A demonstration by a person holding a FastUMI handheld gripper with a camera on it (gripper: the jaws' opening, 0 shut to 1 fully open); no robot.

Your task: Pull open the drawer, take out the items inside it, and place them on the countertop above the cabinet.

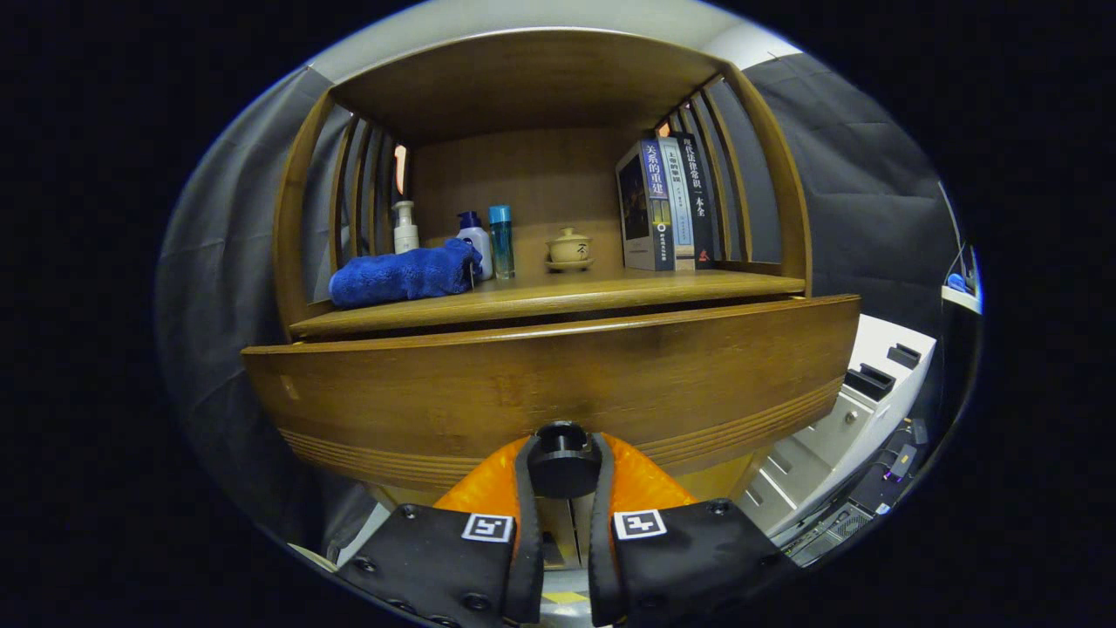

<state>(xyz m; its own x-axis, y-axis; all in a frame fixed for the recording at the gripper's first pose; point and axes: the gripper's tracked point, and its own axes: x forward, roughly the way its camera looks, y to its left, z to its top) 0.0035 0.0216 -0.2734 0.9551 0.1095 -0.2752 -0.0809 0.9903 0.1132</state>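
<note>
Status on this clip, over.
Gripper jaws shut on drawer knob. Drawer front pulled slightly out under countertop; contents hidden. Blue towel, bottles, teacup, books occupy countertop.

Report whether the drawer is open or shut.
Partly open: the drawer front stands forward of the countertop edge, a dark gap between them. The gripper fingers clasp its knob.
</note>
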